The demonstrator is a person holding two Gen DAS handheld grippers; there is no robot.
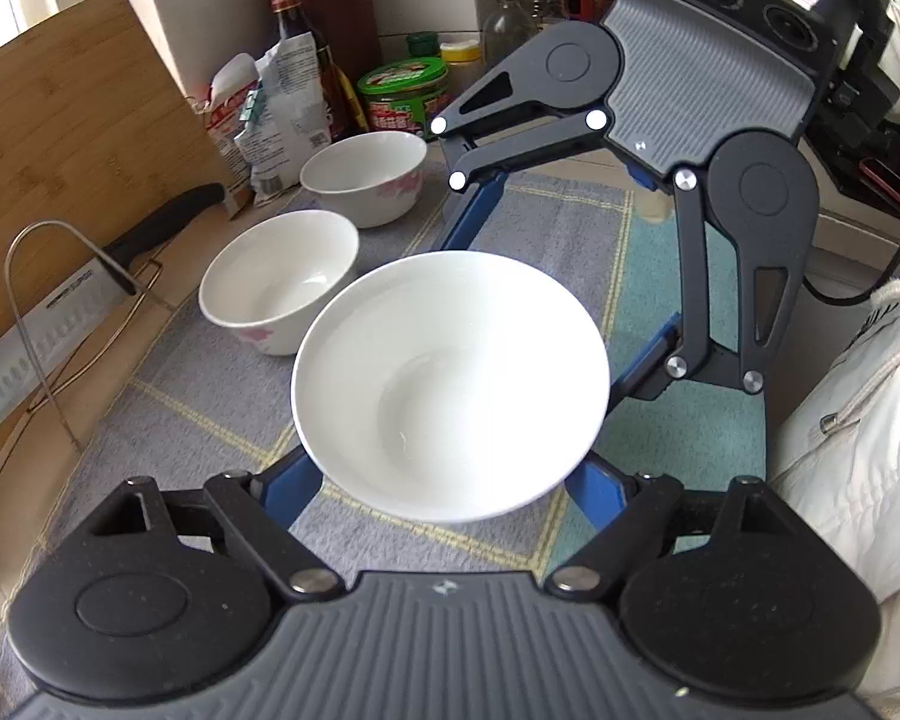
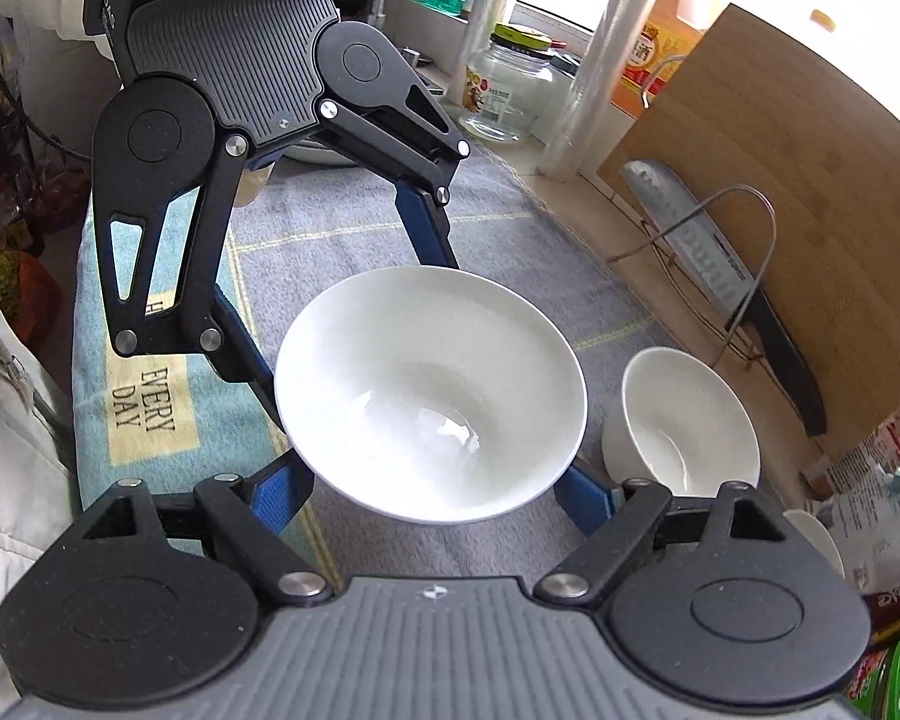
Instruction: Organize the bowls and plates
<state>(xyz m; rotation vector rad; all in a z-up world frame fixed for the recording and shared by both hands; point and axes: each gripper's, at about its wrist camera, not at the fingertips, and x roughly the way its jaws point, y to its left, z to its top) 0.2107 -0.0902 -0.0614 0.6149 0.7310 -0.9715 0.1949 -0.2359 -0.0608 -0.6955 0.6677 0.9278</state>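
Both tools [image 1: 450, 480] cradle wide bowl [image 1: 450, 384]

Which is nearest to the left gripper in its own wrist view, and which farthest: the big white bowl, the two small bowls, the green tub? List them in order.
1. Big white bowl, between the left gripper fingers.
2. Nearer small bowl, ahead on the left.
3. Farther small bowl, behind it.
4. Green tub, at the back.

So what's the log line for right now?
big white bowl between both open tongs: left, right | two small bowls beside | on cloth
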